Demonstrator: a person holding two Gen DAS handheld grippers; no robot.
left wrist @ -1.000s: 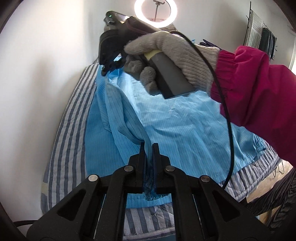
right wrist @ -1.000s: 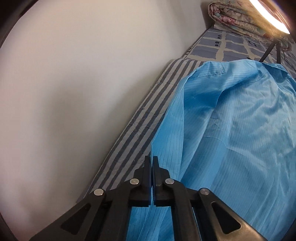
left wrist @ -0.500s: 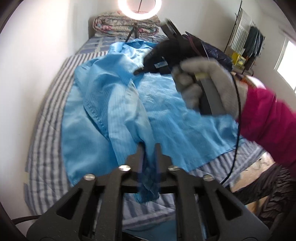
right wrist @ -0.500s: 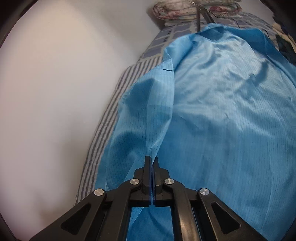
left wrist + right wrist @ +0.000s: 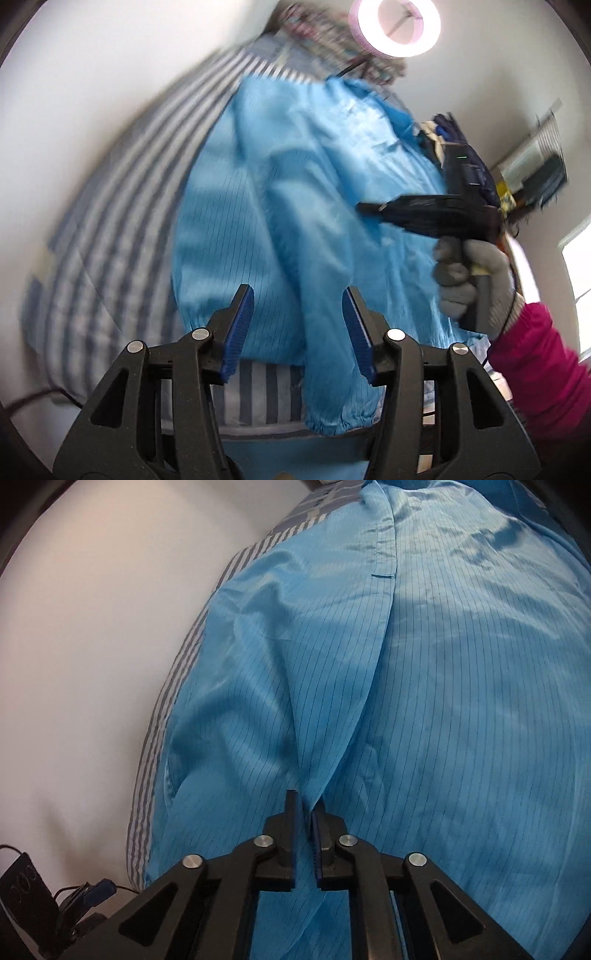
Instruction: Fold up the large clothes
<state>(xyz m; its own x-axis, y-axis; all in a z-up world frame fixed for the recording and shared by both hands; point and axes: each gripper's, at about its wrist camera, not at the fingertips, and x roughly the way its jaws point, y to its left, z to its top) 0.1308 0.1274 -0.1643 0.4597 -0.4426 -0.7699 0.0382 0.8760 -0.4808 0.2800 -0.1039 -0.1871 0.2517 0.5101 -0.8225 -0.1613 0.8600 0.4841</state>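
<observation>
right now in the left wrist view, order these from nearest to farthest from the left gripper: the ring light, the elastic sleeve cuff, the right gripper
1. Elastic sleeve cuff: just below and between the opening jaws of the left gripper, over the bed's near edge.
2. Right gripper: up to the right, over the blue garment, in a gloved hand.
3. Ring light: top of view, beyond the bed's far end.

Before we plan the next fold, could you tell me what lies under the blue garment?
Under the blue garment a grey-and-white striped bed sheet shows along its left side and below the hem. Whatever lies beneath the garment's middle is covered and cannot be seen.
</observation>
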